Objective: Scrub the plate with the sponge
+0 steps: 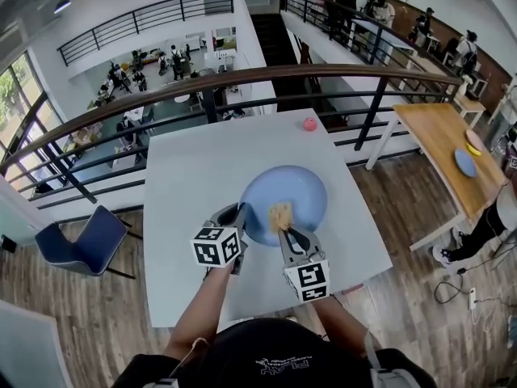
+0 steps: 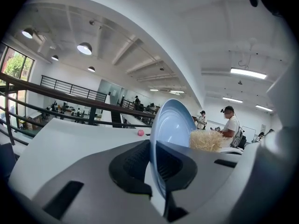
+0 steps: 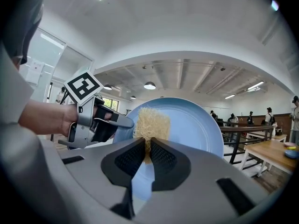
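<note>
Chair (image 1: pixel 89 241): blue padded seat on dark legs, on the wood floor left of the worktop.
Worktop (image 1: pixel 202 176): white, smooth and square-cornered, beside a dark railing (image 1: pixel 202 83) with a wooden top rail.
Left tongs (image 1: pixel 241 217): clenched on the plate's left rim. In the left gripper view (image 2: pixel 154 164) the thin rim runs edge-on between the two ribbed black pads, one pad on each face. The marker cube (image 1: pixel 218 246) sits just behind them.
Plate (image 1: pixel 295 196): pale blue, round, smooth and glossy with a shallow hollow. It is held by the rim over the near half of the worktop, tilted on edge (image 2: pixel 170 125), with its hollow face turned to the right tongs (image 3: pixel 191 125).
Sponge (image 1: pixel 280 214): straw-coloured, coarse and fibrous, roughly oblong. It lies against the plate's hollow face near the left rim (image 3: pixel 150 124) and looks like a wiry tuft from the left gripper view (image 2: pixel 205 140).
Right tongs (image 1: pixel 284 231): grasping the sponge. The lower end of the sponge is pinched between the ribbed pads (image 3: pixel 145 157).
Ball (image 1: pixel 309 124): small, pink and round, at the far edge of the worktop, well apart from the plate.
Wooden table (image 1: pixel 440 136): light brown, at far right, carrying a second blue plate (image 1: pixel 465 162).
</note>
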A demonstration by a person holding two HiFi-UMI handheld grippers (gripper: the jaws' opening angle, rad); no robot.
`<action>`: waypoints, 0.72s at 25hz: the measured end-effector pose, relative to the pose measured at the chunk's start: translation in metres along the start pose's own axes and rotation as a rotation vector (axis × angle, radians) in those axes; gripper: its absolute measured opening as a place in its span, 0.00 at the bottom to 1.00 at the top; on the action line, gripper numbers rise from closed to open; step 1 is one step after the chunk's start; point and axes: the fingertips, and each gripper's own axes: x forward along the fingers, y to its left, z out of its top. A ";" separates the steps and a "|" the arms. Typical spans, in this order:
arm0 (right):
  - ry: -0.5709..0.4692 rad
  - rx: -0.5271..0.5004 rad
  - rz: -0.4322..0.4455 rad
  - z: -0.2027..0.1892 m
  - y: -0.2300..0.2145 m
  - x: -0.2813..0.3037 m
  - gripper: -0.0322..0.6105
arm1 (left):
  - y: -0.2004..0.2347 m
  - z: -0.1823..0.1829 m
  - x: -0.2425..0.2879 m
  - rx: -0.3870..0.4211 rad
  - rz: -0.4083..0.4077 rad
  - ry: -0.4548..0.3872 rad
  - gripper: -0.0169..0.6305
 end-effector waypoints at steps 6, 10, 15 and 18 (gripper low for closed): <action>0.004 -0.013 0.025 0.005 0.011 0.008 0.12 | -0.006 0.003 -0.005 0.019 -0.002 -0.009 0.07; -0.020 -0.013 0.060 0.022 0.025 0.014 0.12 | -0.011 0.004 -0.008 0.022 -0.005 -0.017 0.07; -0.014 -0.037 0.083 0.024 0.038 0.022 0.12 | -0.016 0.005 -0.011 0.036 -0.008 -0.027 0.07; -0.005 -0.045 0.082 0.027 0.040 0.030 0.12 | -0.017 0.008 -0.012 0.039 -0.007 -0.033 0.07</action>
